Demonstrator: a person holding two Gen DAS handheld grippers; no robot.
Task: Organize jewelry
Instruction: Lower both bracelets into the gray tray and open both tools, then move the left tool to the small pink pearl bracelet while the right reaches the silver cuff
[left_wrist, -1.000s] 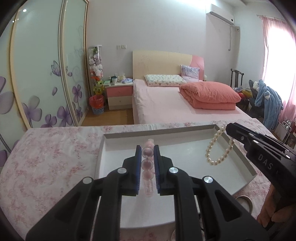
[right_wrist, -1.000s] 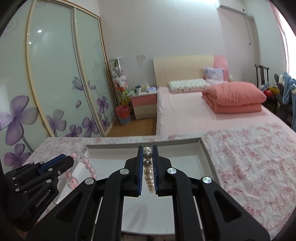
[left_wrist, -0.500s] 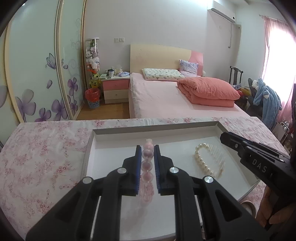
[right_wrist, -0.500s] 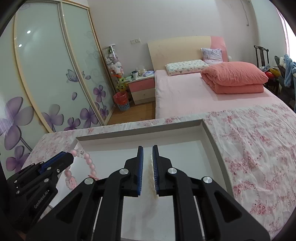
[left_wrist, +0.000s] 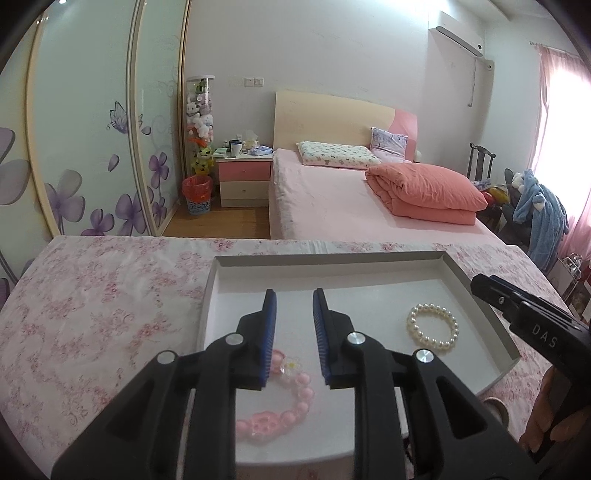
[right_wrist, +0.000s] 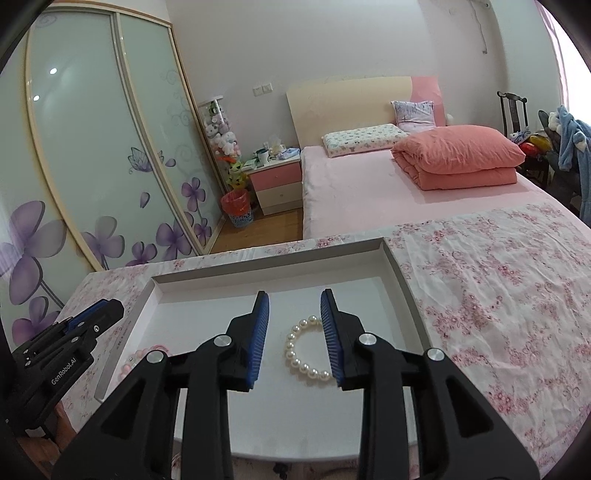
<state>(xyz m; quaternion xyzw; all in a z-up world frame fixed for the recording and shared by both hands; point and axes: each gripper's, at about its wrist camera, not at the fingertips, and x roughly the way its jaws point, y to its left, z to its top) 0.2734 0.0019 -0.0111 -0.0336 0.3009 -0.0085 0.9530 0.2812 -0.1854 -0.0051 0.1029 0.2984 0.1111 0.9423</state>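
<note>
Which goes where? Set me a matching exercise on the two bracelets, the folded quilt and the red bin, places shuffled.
Things:
1. pearl bracelet
2. pink bracelet
3. folded quilt
4. red bin

Places:
a. on the bed
b. beside the nightstand
c. in the tray, right part in the left wrist view
d. in the tray, near left part in that view

Pairs: 1-c, 2-d, 3-a, 4-b
</note>
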